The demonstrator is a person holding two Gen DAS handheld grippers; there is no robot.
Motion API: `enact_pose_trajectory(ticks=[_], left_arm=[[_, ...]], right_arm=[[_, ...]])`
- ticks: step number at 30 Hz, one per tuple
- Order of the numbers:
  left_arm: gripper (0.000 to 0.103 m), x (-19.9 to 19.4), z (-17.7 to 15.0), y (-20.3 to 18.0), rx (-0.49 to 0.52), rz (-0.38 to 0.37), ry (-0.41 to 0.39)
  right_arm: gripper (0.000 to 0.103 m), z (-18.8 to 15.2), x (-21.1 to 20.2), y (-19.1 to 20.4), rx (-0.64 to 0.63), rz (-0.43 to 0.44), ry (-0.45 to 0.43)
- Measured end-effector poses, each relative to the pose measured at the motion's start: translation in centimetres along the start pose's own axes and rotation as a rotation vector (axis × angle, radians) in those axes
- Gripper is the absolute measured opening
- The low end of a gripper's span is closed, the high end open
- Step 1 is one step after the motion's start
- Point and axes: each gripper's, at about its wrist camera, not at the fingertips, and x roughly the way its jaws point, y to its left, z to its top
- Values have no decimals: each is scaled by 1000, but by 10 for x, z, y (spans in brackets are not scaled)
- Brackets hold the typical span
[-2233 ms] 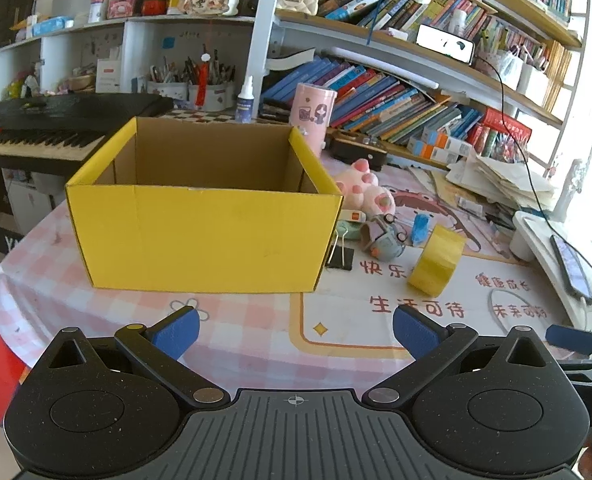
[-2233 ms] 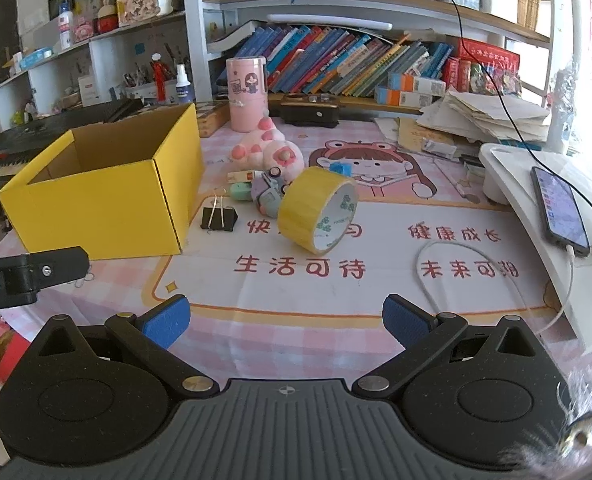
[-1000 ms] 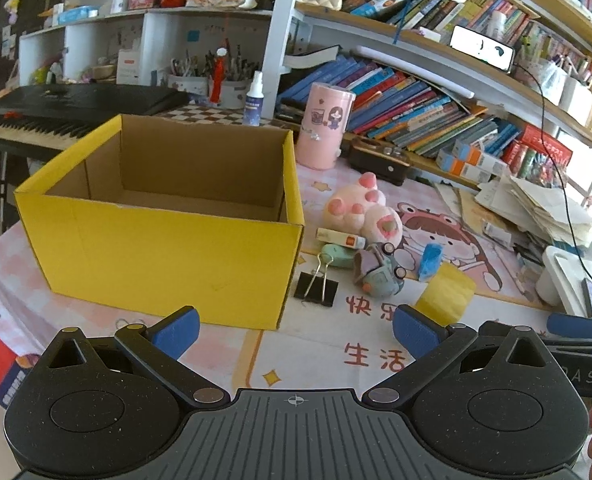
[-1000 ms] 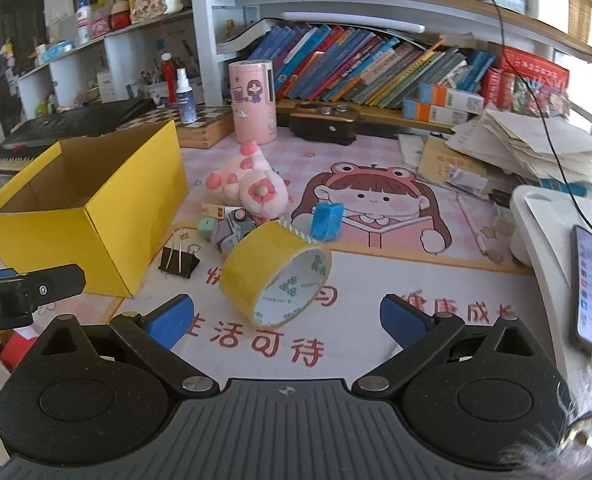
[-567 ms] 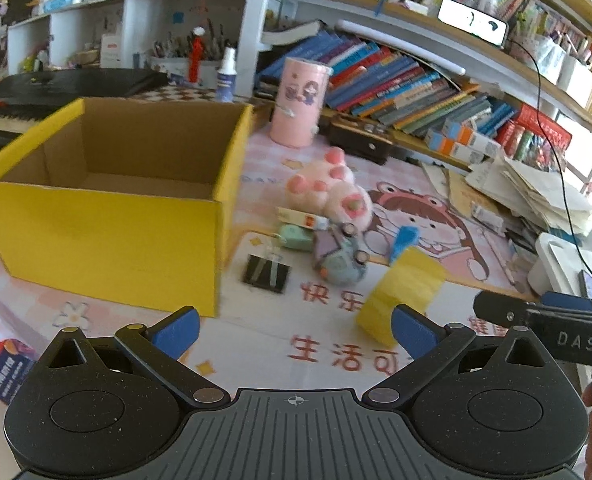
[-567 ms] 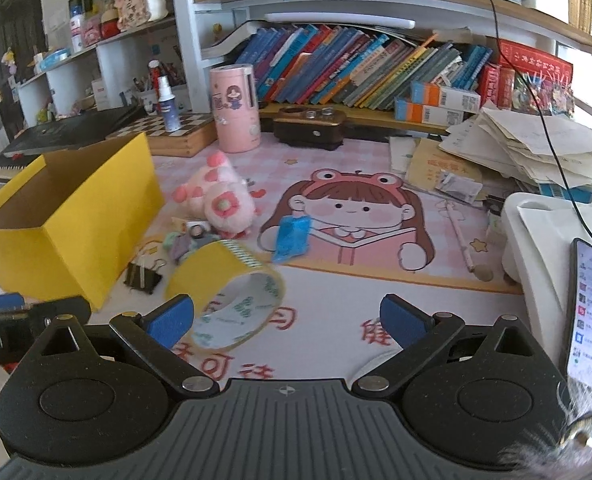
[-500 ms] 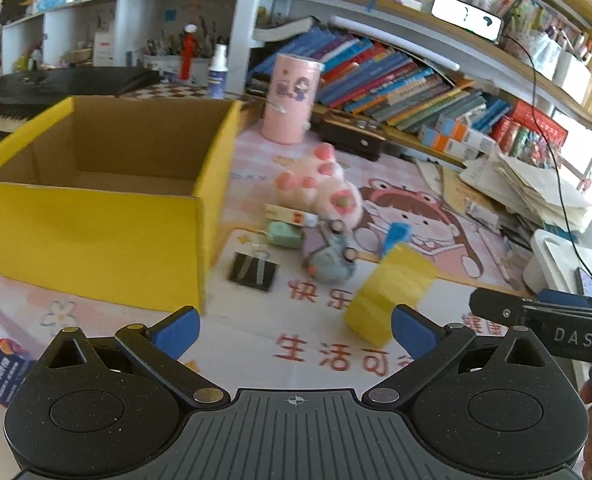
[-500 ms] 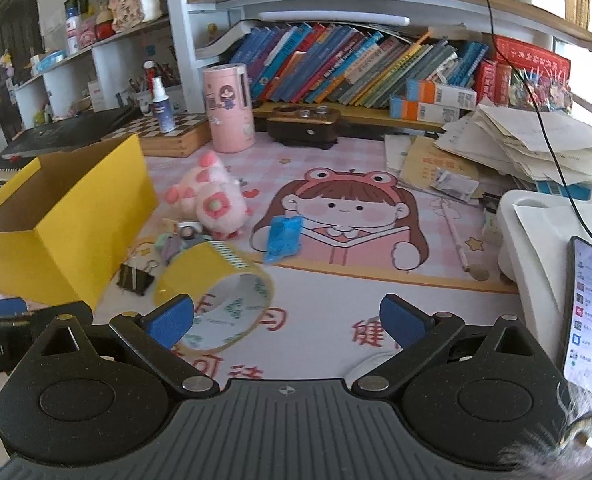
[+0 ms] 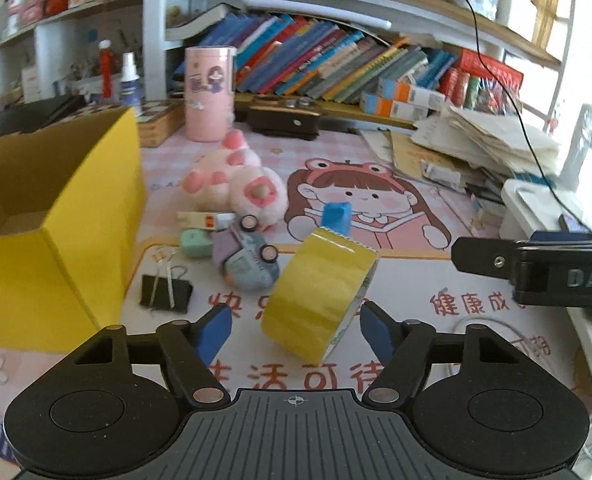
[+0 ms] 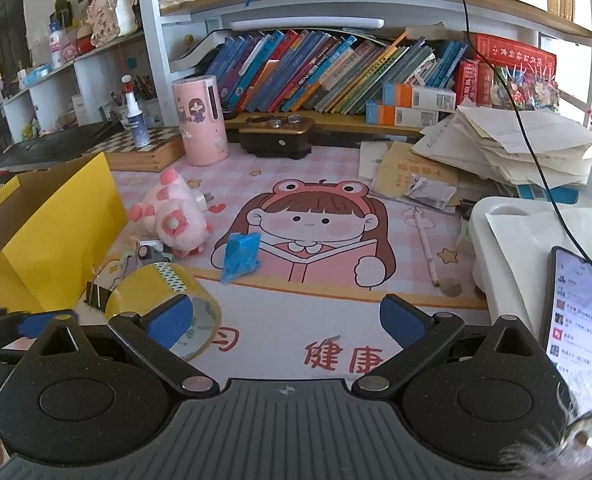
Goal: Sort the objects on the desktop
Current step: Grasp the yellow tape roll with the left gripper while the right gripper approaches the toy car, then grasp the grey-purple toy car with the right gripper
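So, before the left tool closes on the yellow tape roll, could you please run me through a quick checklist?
1. Tape roll sits between the left tool's fingertips: ok.
2. Pads pressing on the roll: not ok; the jaws have just been closing, gaps remain either side.
3. Roll stable: cannot tell; it stands tilted on its edge.
4. Binder clip and toy car outside the jaws: ok.
5. Yellow box open on top: ok.
6. Right tool holds nothing, jaws open: ok.

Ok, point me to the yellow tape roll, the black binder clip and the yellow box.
yellow tape roll [image 9: 316, 296], left wrist view, outer yellow band.
black binder clip [image 9: 165, 297], left wrist view, black body.
yellow box [image 9: 91, 216], left wrist view, outer side wall.
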Motion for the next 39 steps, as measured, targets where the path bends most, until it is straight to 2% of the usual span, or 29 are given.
enact_pose_trajectory(ticks=[3,7,10,17,20,28,34,39], left_arm=[[66,12,3,-3,23,4,11],[49,23,4,-7,43,-1,31],[47,22,4,-8,43,-13,25],[42,-7,1,11,-105,-11,7],[31,-19,-5,22,-155,15,16],[30,-23,-20,42,-244,107,46],[30,-38,-23,53,-309,140,11],[30,-49,-25,60,-352,168,5]], right_arm=[[101,1,-1,-3,-10,5,-2],[101,2,-2,-6,-15,8,-5],[101,2,-2,-7,-12,9,-4],[101,1,0,-10,0,28,7],[101,0,4,-8,0,55,24],[101,7,30,14,-9,146,83],[101,10,36,33,-74,216,85],[101,13,54,39,-87,243,123]])
